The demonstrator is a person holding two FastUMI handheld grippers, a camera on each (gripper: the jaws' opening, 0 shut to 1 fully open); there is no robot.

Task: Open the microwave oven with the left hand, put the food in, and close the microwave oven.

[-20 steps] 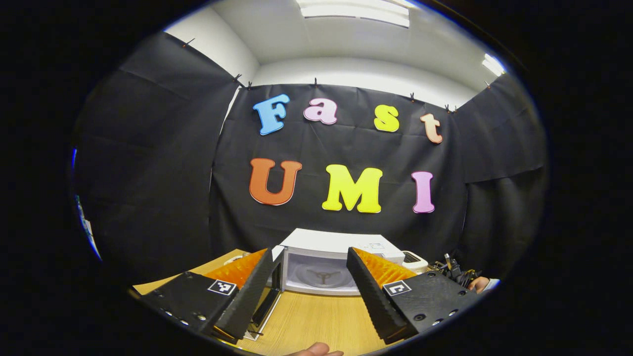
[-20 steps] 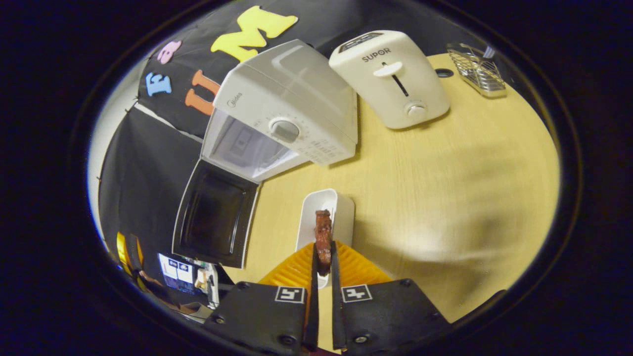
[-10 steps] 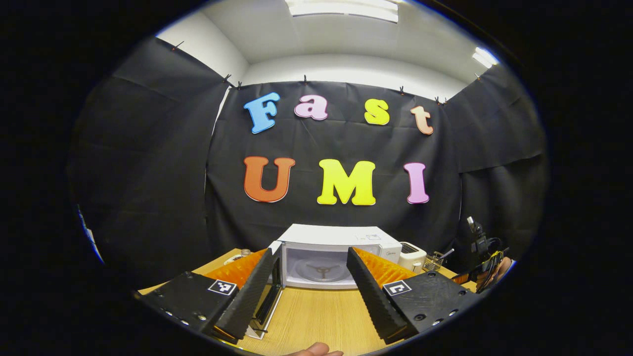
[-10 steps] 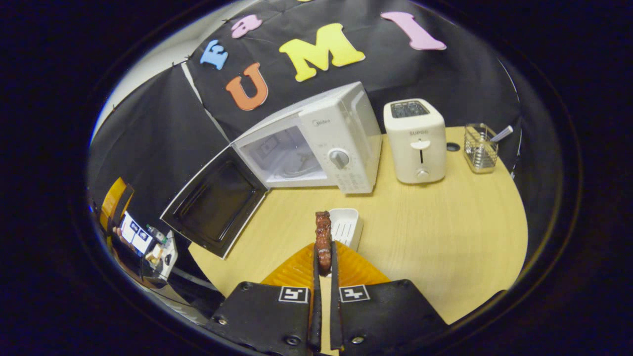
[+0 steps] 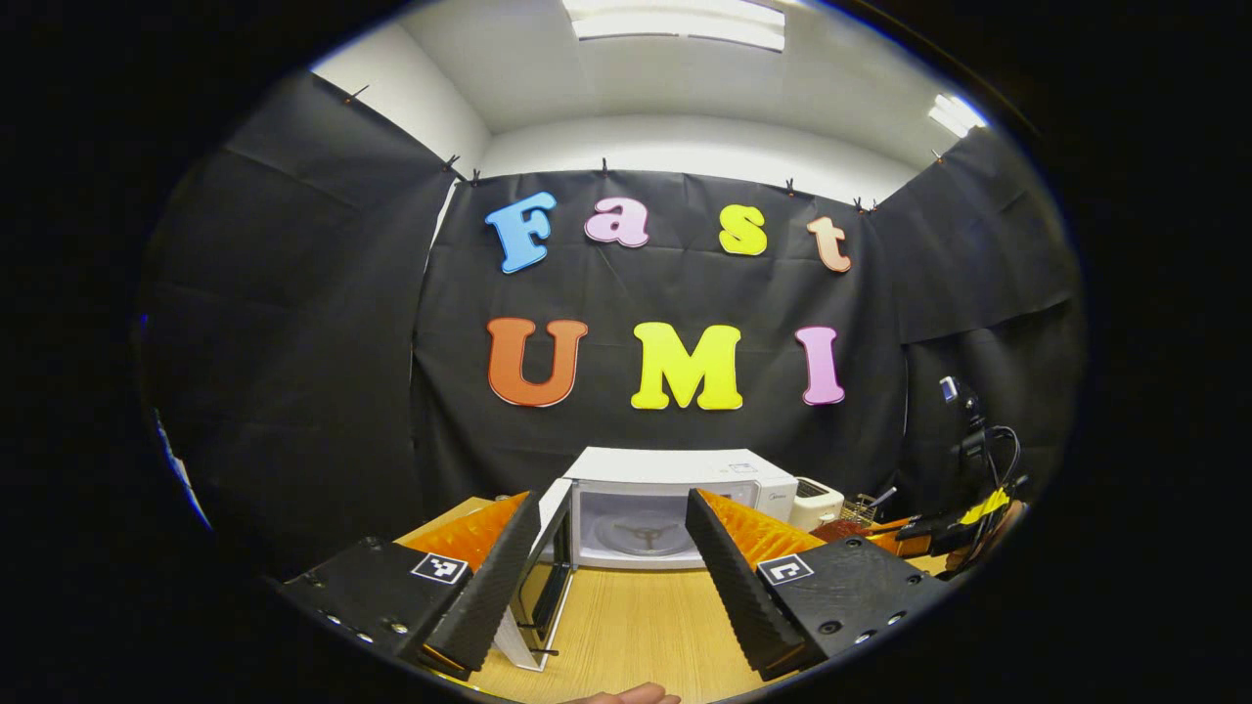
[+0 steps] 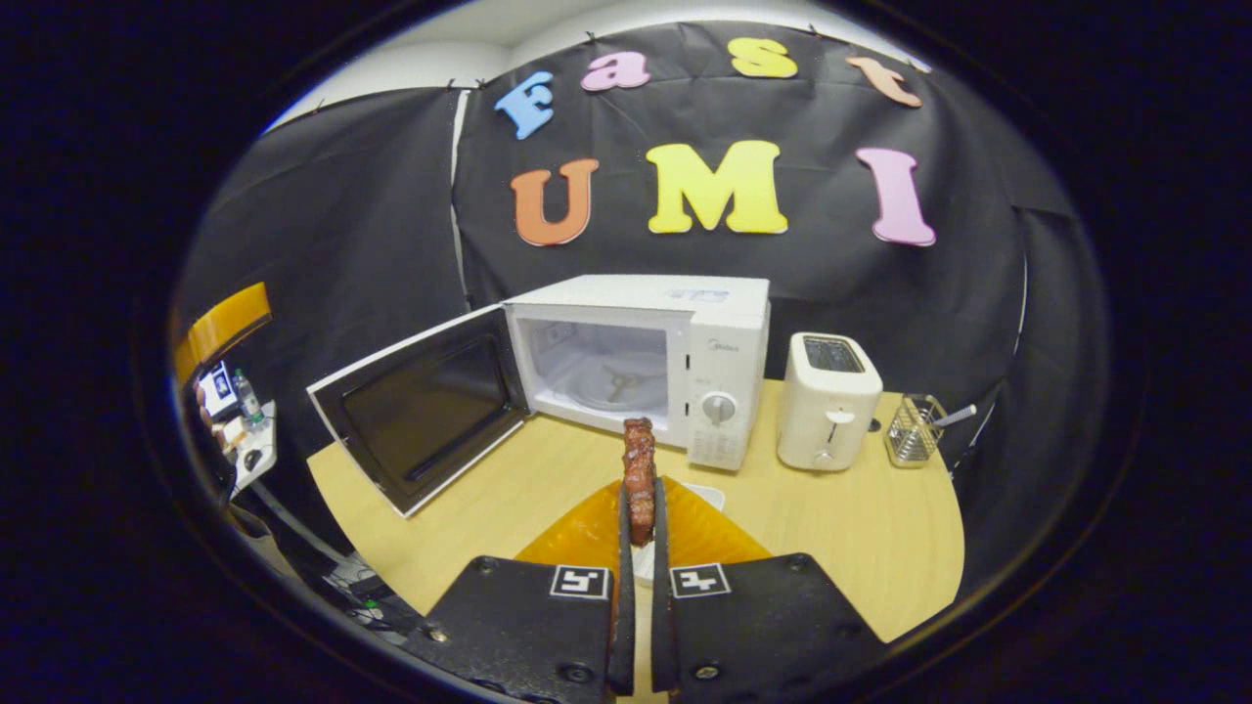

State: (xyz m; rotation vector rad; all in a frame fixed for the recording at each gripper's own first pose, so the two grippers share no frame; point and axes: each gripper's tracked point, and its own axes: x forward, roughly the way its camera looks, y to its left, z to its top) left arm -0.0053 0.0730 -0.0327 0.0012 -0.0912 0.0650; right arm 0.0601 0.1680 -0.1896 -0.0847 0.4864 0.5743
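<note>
Our right gripper [image 6: 638,508] pinches the food [image 6: 640,469] by its bottom end. It looks small, light and soft. The microwave [image 6: 675,342] is far ahead, door wide open. Our left gripper [image 5: 611,548] is open and empty.

black cloth walls [image 5: 293,342] (ceiling lights [image 5: 680,22] on).
</note>
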